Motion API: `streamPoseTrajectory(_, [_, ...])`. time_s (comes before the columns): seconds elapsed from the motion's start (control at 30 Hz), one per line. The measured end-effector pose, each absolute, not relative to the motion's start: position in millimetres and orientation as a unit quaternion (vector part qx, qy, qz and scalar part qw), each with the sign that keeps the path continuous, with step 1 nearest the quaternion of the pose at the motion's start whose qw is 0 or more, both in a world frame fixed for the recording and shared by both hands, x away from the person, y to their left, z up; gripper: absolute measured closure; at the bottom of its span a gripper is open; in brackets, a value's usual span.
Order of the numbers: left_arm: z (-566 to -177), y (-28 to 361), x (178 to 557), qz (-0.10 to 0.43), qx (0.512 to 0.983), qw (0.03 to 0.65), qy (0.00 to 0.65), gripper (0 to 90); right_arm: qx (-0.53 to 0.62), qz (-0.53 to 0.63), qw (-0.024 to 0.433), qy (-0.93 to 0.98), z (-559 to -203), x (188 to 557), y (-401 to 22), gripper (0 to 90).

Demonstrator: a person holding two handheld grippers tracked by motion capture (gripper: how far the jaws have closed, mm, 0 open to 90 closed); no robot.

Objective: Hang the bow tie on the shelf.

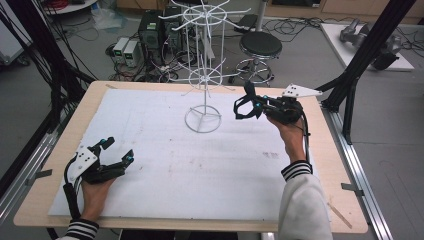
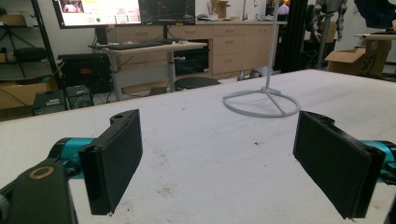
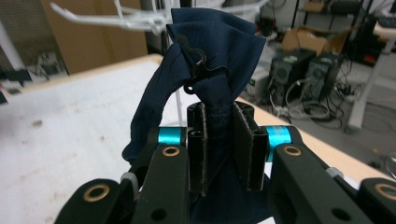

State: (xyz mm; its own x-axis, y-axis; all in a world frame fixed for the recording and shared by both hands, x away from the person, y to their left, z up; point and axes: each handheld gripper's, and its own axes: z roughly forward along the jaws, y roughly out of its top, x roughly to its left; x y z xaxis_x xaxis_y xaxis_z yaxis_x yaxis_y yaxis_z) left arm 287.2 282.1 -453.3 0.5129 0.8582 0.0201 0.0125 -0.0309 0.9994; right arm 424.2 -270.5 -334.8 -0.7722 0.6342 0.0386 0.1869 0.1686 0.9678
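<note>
Here, a person stands at a wooden table [image 1: 47, 200] covered by a white sheet [image 1: 165, 165]. The right gripper [image 1: 248, 106], raised above the far right part of the table, has its jaws clamped on a bunched dark blue cloth [image 3: 210, 60]; a small black hook [image 3: 198, 70] lies against the fabric. The cloth is off the surface, near a white wire rack [image 1: 202, 75] that stands at the middle of the far edge. The left gripper [image 1: 117, 152] rests near the near left corner, its jaws spread wide apart with nothing between them.
</note>
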Motion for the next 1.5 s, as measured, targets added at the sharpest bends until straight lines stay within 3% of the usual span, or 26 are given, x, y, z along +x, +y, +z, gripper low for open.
streamPoseTrajectory(0.63, [-453.3, 282.0, 287.2, 0.350, 0.626, 0.604, 0.348, 16.3, 0.268, 0.629, 0.194, 0.703, -324.1, 417.4, -272.4, 76.6])
streamPoseTrajectory(1.07, [-453.4, 282.2, 287.4, 0.349, 0.625, 0.605, 0.348, 16.2, 0.257, 0.626, 0.208, 0.707, -294.7, 421.7, -248.6, 76.6])
streamPoseTrajectory(1.5, [-453.3, 282.3, 287.3, 0.349, 0.626, 0.605, 0.348, 16.2, 0.270, 0.626, 0.206, 0.702, -300.2, 430.7, -238.5, 76.6])
